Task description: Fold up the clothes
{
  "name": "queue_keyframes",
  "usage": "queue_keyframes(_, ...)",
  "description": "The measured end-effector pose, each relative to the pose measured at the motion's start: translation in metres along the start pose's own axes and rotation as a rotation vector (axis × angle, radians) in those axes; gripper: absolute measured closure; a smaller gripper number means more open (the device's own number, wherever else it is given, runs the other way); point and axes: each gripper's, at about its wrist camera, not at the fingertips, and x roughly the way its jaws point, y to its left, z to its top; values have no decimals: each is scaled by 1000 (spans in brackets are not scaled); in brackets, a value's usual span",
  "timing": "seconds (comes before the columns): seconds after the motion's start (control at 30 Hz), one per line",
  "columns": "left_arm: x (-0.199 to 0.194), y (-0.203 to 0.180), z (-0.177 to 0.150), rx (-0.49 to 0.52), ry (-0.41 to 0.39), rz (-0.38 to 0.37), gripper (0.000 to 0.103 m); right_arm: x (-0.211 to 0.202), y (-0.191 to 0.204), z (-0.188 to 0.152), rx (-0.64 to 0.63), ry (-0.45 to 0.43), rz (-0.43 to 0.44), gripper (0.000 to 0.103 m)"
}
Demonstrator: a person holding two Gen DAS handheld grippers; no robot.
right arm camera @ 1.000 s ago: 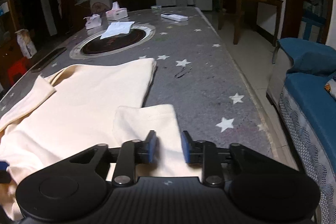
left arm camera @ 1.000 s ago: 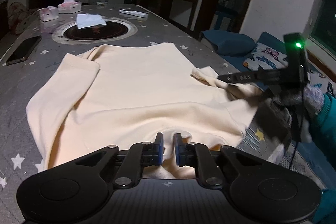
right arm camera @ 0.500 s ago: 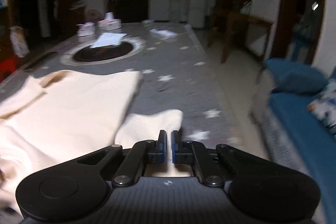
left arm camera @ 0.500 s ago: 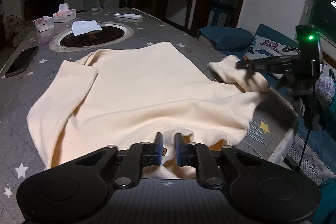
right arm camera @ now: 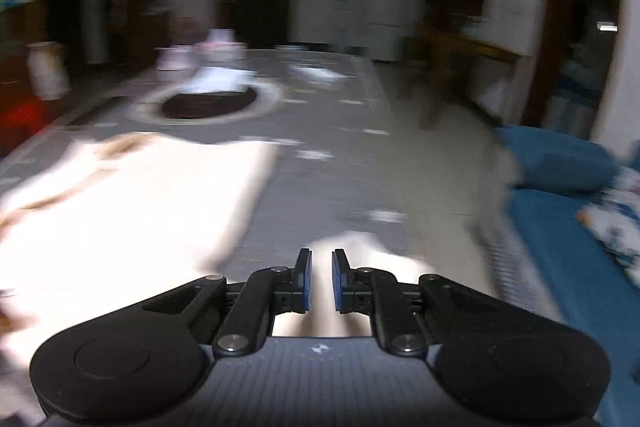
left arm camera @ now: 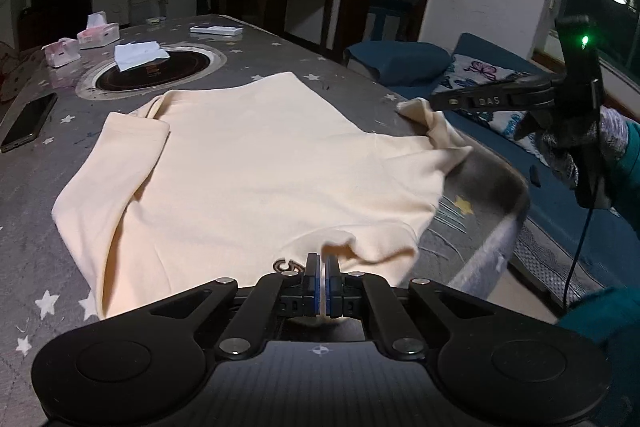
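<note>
Left gripper (left arm camera: 322, 267) was clamped on the cream sweatshirt's (left arm camera: 256, 163) hem at the tabletop's (left arm camera: 40, 235) near edge — right gripper (right arm camera: 320, 277), jaws opening slightly, pinched its sleeve (right arm camera: 360, 247).

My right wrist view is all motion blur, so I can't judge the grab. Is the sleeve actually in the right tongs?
Observer: Yes. The left wrist view shows the right tongs pinching the end of the sleeve, which is lifted off the table.
Operator: And the left tongs?
Observer: The left tongs are shut on the near edge of the cream sweatshirt, at its neckline.
</note>
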Motion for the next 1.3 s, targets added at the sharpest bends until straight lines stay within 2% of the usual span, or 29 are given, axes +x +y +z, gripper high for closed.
queue_keyframes(0.13, -4, 4, 2, -11, -13, -5, 99, 2, 42, 1, -113, 43, 208, 92)
queue_keyframes(0.17, -5, 5, 5, -18, -24, -2, 99, 5, 52, -1, -140, 52, 236, 92)
queue_keyframes(0.27, -3, 12, 10, -39, -45, 27, 99, 19, 82, -4, -217, 82, 308, 92)
queue_keyframes(0.37, 11, 19, 10, -68, -16, 53, 99, 30, 103, -8, -283, 98, 360, 92)
queue_keyframes(0.47, 21, 24, 3, -83, 28, 37, 98, 32, 120, -15, -331, 120, 417, 91)
queue_keyframes(0.53, 20, 27, 2, -87, 30, 38, 98, 30, 128, -22, -358, 132, 448, 89)
queue_keyframes(0.6, 17, 33, 5, -94, 20, 45, 96, 25, 133, -25, -381, 131, 466, 88)
queue_keyframes(0.7, 16, 45, 18, -104, -14, 104, 93, 24, 134, -21, -377, 128, 473, 87)
queue_keyframes(0.87, 40, 74, 54, -126, -49, 251, 83, 26, 135, -18, -360, 130, 503, 85)
queue_keyframes(0.93, 55, 84, 64, -132, -47, 308, 72, 30, 136, -20, -359, 138, 502, 83)
queue_keyframes(0.97, 63, 88, 70, -134, -43, 338, 62, 31, 136, -21, -355, 139, 503, 83)
queue_keyframes(1.0, 71, 92, 73, -133, -34, 365, 58, 31, 136, -21, -352, 140, 504, 83)
queue_keyframes(1.2, 102, 103, 80, -106, -10, 449, 58, 34, 132, -21, -334, 148, 515, 81)
queue_keyframes(1.27, 103, 103, 79, -95, -18, 445, 59, 35, 131, -21, -332, 149, 518, 80)
queue_keyframes(1.3, 102, 103, 79, -90, -22, 443, 64, 35, 131, -21, -332, 150, 520, 80)
